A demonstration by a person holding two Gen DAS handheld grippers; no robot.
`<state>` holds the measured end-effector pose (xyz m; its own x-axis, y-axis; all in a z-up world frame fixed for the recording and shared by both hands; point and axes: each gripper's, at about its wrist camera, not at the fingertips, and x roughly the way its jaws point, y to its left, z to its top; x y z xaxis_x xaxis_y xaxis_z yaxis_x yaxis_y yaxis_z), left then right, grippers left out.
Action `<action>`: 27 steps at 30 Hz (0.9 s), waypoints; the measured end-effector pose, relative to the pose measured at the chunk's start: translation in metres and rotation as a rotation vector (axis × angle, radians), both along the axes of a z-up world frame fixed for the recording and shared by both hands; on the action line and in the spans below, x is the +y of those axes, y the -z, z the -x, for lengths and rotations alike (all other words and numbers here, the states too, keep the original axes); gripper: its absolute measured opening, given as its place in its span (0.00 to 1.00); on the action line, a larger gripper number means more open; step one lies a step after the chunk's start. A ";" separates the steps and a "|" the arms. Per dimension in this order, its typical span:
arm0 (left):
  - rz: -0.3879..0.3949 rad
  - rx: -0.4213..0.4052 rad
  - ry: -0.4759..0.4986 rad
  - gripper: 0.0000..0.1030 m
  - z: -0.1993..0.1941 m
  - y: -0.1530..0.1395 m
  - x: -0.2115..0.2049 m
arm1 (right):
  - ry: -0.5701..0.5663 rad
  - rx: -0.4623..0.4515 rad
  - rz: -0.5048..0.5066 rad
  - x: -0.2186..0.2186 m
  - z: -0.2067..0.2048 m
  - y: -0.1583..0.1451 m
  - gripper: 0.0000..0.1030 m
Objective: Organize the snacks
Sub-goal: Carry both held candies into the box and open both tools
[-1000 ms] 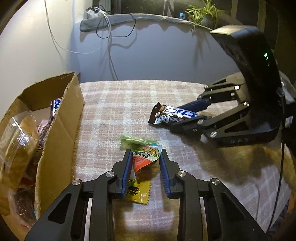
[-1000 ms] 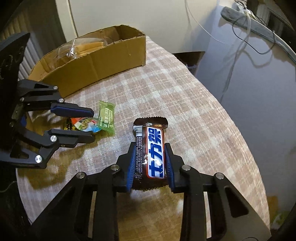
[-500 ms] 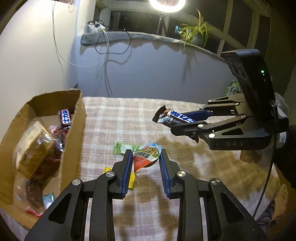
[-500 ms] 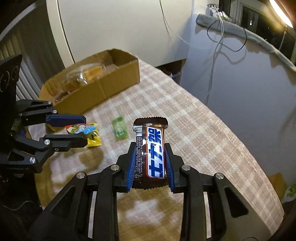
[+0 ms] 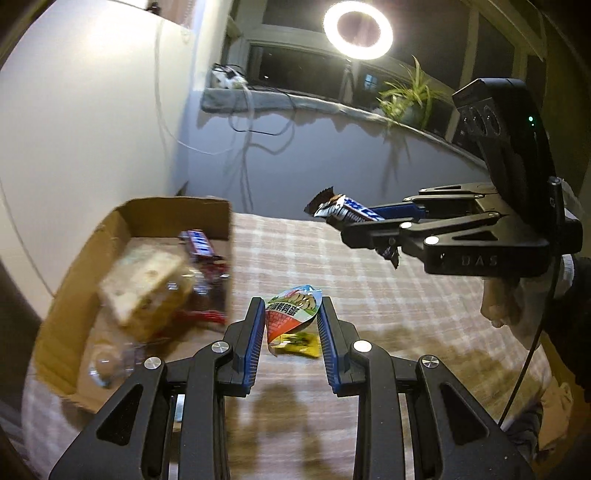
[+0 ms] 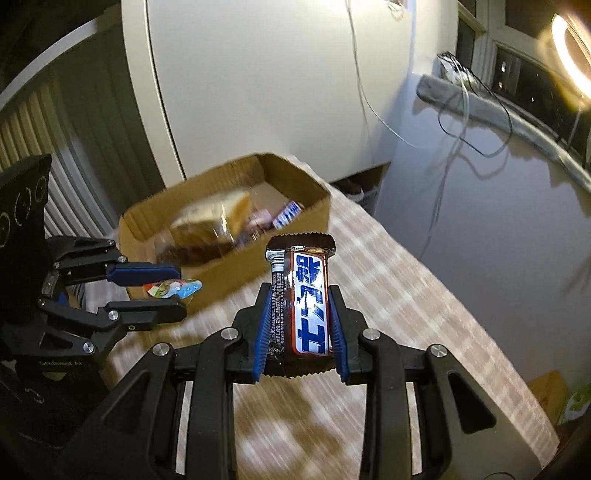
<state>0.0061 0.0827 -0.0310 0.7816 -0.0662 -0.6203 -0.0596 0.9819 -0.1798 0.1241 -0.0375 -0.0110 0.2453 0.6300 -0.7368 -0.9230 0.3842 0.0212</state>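
Observation:
My left gripper [image 5: 291,314] is shut on a small red and blue snack packet [image 5: 290,312] and holds it in the air above the table, just right of the cardboard box [image 5: 147,210]. It also shows in the right wrist view [image 6: 177,288] with the packet [image 6: 173,288]. My right gripper [image 6: 299,295] is shut on a brown, white and blue chocolate bar [image 6: 304,306], raised over the table. In the left wrist view the right gripper [image 5: 340,221] holds the bar [image 5: 343,210] at upper right. The box [image 6: 295,218] holds a wrapped sandwich [image 5: 144,284] and other snacks.
A yellow snack packet [image 5: 299,341] lies on the checked tablecloth [image 5: 406,306] below the left gripper. A wall with hanging cables [image 5: 243,147] stands behind the table. A ring light [image 5: 356,29] and a potted plant [image 5: 406,96] are beyond it.
Both grippers have risen higher above the table with their snacks and moved towards the box. The green packet has dropped out of view.

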 end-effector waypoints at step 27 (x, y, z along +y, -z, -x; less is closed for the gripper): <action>-0.012 -0.051 -0.130 0.26 0.023 -0.010 0.094 | -0.053 0.023 0.013 0.122 -0.009 0.005 0.29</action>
<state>-0.0169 0.1768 -0.0214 0.8134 0.0454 -0.5799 -0.1780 0.9685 -0.1739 0.1331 0.0848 -0.0156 0.1944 0.6317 -0.7504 -0.9415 0.3348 0.0379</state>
